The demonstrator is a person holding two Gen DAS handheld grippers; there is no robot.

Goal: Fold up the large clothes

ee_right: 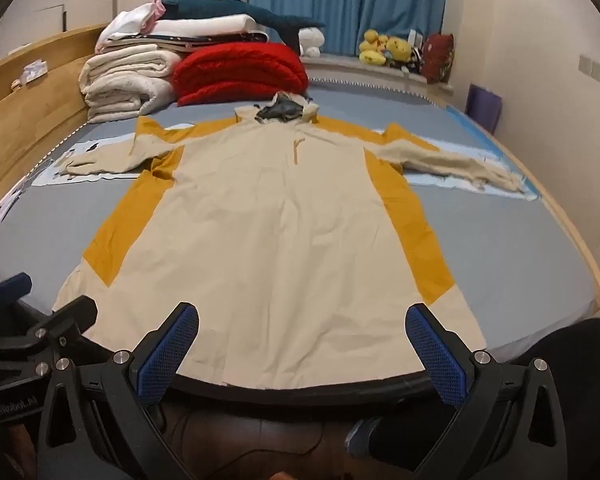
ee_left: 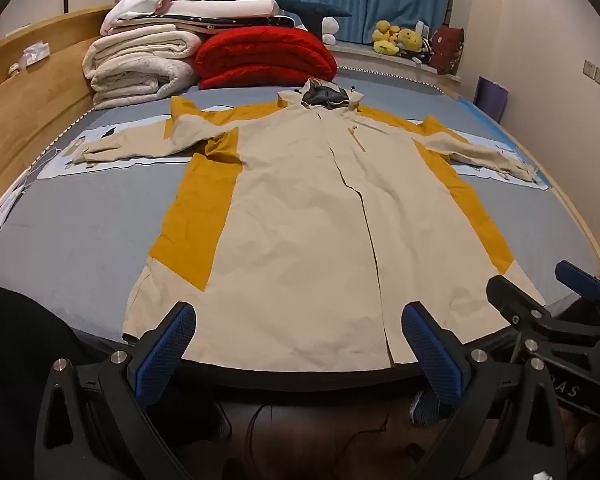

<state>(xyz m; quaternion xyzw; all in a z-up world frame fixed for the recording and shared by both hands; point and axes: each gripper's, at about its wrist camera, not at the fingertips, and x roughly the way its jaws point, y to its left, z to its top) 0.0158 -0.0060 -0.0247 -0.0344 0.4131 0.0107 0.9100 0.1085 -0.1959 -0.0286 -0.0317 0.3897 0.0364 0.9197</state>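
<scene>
A grey bed (ee_left: pixel 80 248) carries a cream and mustard hooded jacket (ee_left: pixel 300 208), spread flat, front up, sleeves out, hem nearest. It looks light, soft, and probably slightly slippery; the hem corners or cuffs suit grasping. The left gripper (ee_left: pixel 298 344) and the right gripper (ee_right: pixel 302 344) hover wide, empty.

One jacket (ee_left: pixel 300 216) on one bed (ee_left: pixel 80 248); two sleeves spread. One red quilt (ee_left: pixel 264 58), one stack of white blankets (ee_left: pixel 140 66). Two hand-held grippers: left (ee_left: pixel 298 344), right (ee_right: pixel 302 344).
</scene>
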